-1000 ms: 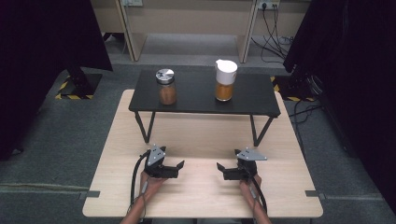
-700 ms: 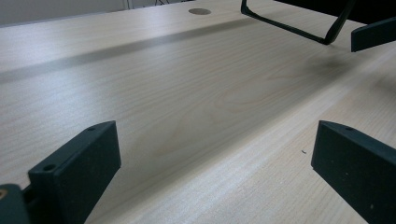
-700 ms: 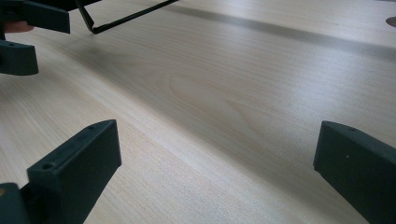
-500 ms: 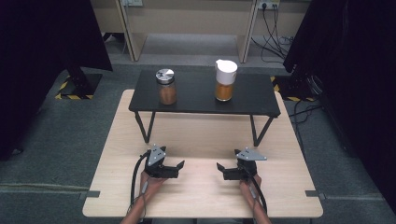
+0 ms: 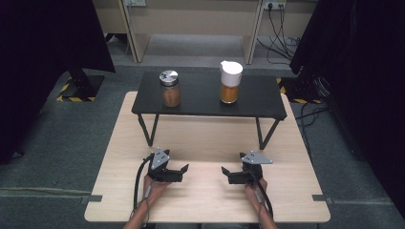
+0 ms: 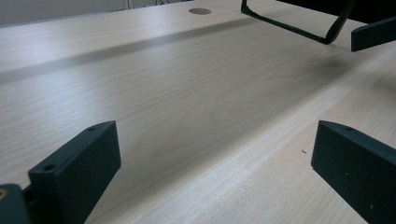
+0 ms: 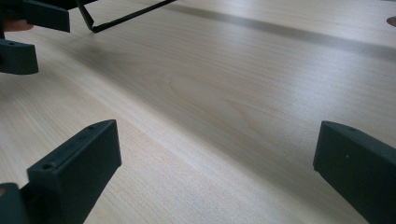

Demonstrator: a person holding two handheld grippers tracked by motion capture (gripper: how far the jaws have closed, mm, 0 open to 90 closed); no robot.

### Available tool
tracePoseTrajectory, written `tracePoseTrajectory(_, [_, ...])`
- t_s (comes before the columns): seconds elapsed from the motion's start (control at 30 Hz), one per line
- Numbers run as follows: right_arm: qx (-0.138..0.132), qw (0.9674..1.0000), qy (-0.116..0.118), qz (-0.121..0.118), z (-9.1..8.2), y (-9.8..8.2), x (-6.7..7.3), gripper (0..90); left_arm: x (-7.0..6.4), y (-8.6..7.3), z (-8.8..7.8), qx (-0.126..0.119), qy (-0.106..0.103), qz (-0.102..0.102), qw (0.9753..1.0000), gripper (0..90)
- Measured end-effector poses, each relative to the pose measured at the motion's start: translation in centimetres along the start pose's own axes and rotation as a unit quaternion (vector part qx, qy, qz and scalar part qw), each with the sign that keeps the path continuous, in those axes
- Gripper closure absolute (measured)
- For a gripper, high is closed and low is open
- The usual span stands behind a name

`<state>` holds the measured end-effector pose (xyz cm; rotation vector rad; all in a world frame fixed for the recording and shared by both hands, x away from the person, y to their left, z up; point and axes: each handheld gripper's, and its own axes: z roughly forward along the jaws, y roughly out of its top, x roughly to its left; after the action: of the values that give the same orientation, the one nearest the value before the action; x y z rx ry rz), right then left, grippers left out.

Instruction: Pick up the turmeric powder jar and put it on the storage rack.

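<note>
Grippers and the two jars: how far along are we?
Nothing looks done: the metal-lidded jar and white-lidded jar stand capped on the black shelf. Nothing in hand: left gripper and right gripper rest open on the table. Reaching and handling remain.

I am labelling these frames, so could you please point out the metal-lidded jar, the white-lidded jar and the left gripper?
metal-lidded jar [image 5: 170,94], high view, on its glass body.
white-lidded jar [image 5: 230,72], high view, on its white lid.
left gripper [image 5: 184,168], high view, midway between its fingertips.
</note>
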<state>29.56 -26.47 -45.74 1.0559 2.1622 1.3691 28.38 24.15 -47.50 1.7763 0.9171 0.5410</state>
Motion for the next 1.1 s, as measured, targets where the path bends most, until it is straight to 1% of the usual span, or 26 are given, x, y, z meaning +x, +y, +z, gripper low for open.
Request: tracePoseTrajectory(1.1, [0.002, 1.0, 0.001, -0.005, 0.07, 0.09, 0.04, 1.0, -0.01, 0.0, 0.0, 0.0, 0.0, 0.0, 1.0, 0.8])
